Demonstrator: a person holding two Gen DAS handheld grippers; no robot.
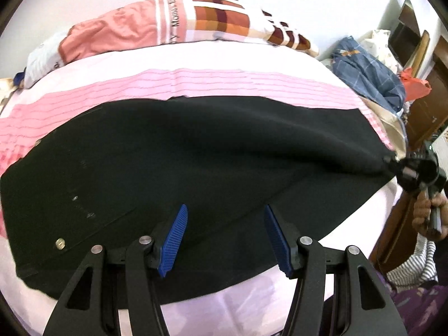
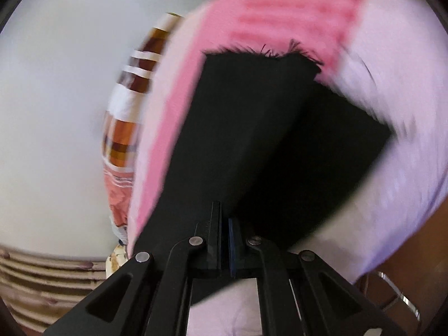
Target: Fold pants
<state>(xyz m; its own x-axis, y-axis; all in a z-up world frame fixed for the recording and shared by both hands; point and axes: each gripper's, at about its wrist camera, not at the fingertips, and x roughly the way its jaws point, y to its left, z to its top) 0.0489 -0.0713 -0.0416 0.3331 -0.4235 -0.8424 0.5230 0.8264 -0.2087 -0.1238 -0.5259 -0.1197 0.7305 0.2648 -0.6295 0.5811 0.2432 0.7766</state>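
The black cloth pants (image 1: pixel 196 154) lie spread across the bed with its pink-and-lilac striped sheet (image 1: pixel 196 84), which serves as the landmark here. They cover most of the middle of the bed, with the pink ribbed band of the sheet showing just beyond their far edge. Small metal rivets and a round metal button (image 1: pixel 60 242) sit on the part of the pants toward the bed's left side.

The left gripper (image 1: pixel 225 235) hangs above the near edge of the pants, its blue ribbed fingers (image 1: pixel 173 240) spread wide apart and grasping nothing.

The right gripper (image 2: pixel 225 243) is at the bed's right side, where one corner of the pants is drawn up off the sheet into a taut ridge. Its fingers are clenched together on the black cloth, which runs away from them toward a frayed hem (image 2: pixel 263 51) at the far end. This view is blurred. In the left wrist view the right gripper (image 1: pixel 392 162) shows as a black body at the pulled corner, held in the person's hand (image 1: pixel 428 212).

At the head of the bed lies a folded quilt in salmon, white and brown check (image 1: pixel 173 25). Off the bed's right edge sits a heap of blue checked fabric (image 1: pixel 366 72).
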